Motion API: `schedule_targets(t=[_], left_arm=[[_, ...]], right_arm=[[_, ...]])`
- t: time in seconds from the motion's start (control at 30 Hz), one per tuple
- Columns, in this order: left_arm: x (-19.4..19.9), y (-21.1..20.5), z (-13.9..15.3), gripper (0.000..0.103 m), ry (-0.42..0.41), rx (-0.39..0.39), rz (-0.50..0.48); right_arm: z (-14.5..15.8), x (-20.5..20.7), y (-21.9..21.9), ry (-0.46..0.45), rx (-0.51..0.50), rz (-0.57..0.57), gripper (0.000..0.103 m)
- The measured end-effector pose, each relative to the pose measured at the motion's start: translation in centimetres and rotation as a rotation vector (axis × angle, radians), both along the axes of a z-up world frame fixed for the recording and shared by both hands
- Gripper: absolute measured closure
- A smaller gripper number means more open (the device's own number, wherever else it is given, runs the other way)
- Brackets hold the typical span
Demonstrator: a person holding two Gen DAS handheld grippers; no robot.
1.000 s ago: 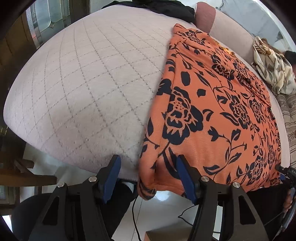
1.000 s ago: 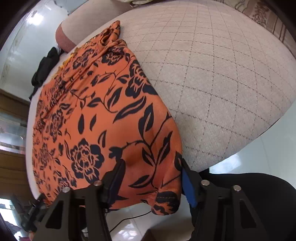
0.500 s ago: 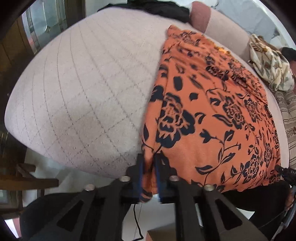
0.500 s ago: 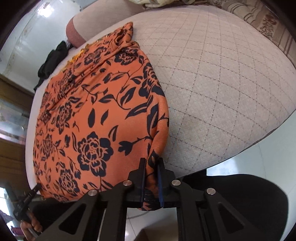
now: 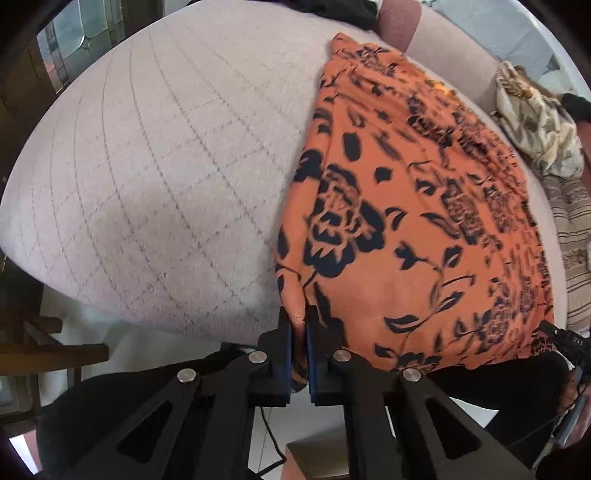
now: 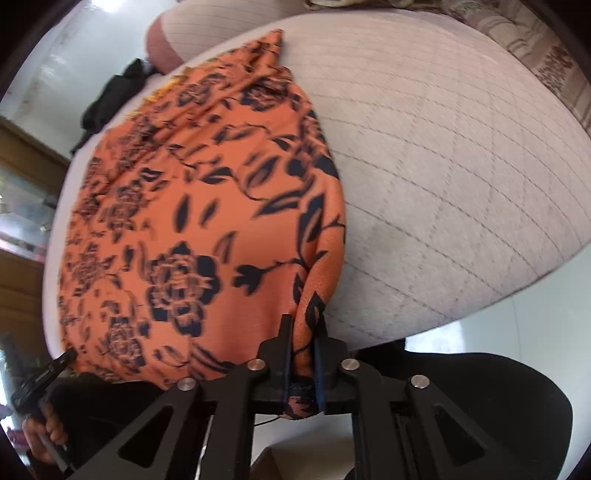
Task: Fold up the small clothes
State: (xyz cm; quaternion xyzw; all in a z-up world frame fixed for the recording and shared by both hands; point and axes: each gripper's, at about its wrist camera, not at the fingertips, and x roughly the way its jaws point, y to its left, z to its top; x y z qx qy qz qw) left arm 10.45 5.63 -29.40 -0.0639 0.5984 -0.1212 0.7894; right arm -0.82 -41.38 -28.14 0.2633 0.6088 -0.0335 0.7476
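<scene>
Where the near hem of the orange floral garment [image 5: 424, 229] hangs over the front edge of the quilted cushion [image 5: 155, 177], we hold it at both corners. Our left gripper [image 5: 299, 332] is closed tight on the garment's left corner, a thin fold of cloth pinched between its blue pads. Our right gripper [image 6: 303, 339] is clamped the same way on the right corner, with a bunch of fabric poking out below the pads.

Between the two grips the garment lies spread on the cushion, running from the near edge toward the far back, where its narrow end is gathered into a point.

To the left of the garment, in the left wrist view, the cushion is bare up to its rounded edge, wide open room. To the right of it, in the right wrist view, the cushion is likewise bare out to its curved rim.

Along the far edge lie a black cloth [image 5: 332, 9] and a pink bolster [image 5: 400, 22]. A cream patterned cloth [image 5: 539, 122] is heaped at the far right, beyond the garment. Below the near edge we see pale floor [image 6: 535, 325].
</scene>
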Motion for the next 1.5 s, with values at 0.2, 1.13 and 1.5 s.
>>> schedule_targets(t=[0.2, 1.13, 1.5], left_arm=[[2.0, 0.6, 4.5, 0.097, -0.061, -0.154, -0.018], [7.0, 2.8, 6.4, 0.097, -0.116, -0.257, 0.029], [5.5, 3.3, 6.1, 0.097, -0.121, -0.272, 0.035]], right_arm=[[3.6, 0.7, -1.9, -0.131, 0.207, -0.034, 0.095], [3.4, 4.5, -4.3, -0.041, 0.145, -0.105, 0.022], [-1.6, 0.4, 2.2, 0.011, -0.027, -0.073, 0.048]])
